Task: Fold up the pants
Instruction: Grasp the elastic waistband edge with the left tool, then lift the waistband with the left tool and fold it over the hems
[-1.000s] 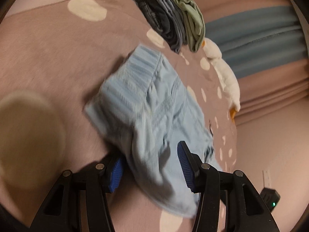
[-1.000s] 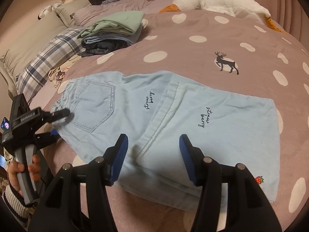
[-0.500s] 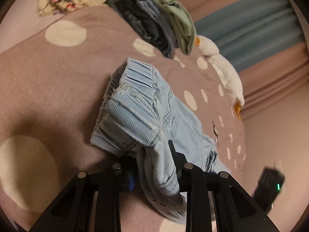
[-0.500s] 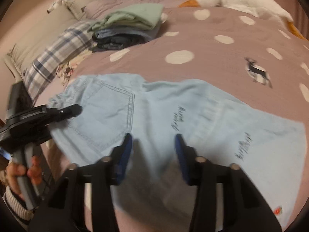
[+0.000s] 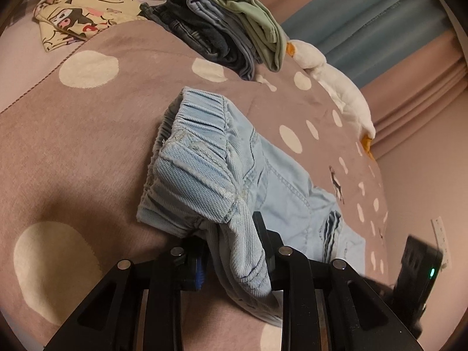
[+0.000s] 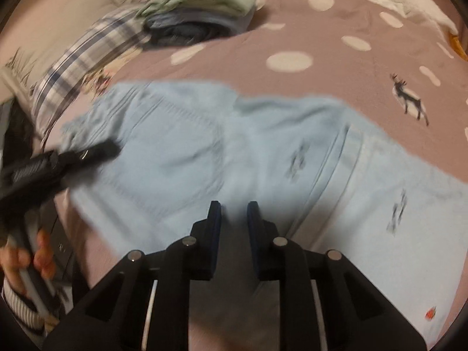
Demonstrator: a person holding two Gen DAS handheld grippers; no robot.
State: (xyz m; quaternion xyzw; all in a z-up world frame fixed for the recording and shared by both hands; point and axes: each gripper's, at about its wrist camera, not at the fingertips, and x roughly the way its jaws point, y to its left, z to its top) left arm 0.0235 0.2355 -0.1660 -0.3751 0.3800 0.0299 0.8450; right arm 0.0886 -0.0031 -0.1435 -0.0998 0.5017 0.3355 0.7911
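Observation:
Light-blue pants (image 6: 181, 158) lie spread across the dotted brown bedspread (image 6: 321, 44), waistband to the left, legs to the right. My left gripper (image 5: 231, 248) is shut on the waistband, and the elastic band (image 5: 199, 152) stands bunched above its jaws. The same gripper (image 6: 87, 153) shows at the pants' left end in the right wrist view, held by a hand (image 6: 32, 263). My right gripper (image 6: 233, 213) hangs over the near edge of the pants at the middle. Its jaws are closing, with a narrow gap left; blur hides whether cloth sits between them.
A stack of folded clothes (image 5: 228, 29) sits at the far side of the bed, beside a cartoon-print cloth (image 5: 76, 26) and a plaid pillow (image 6: 87, 52). A white goose plush (image 5: 336, 87) lies along the far edge. Pink and blue curtains (image 5: 395, 29) hang behind.
My left gripper has shut on the waistband and bunched it up. My right gripper has moved left along the near edge and lower onto the pants, its jaws narrowing.

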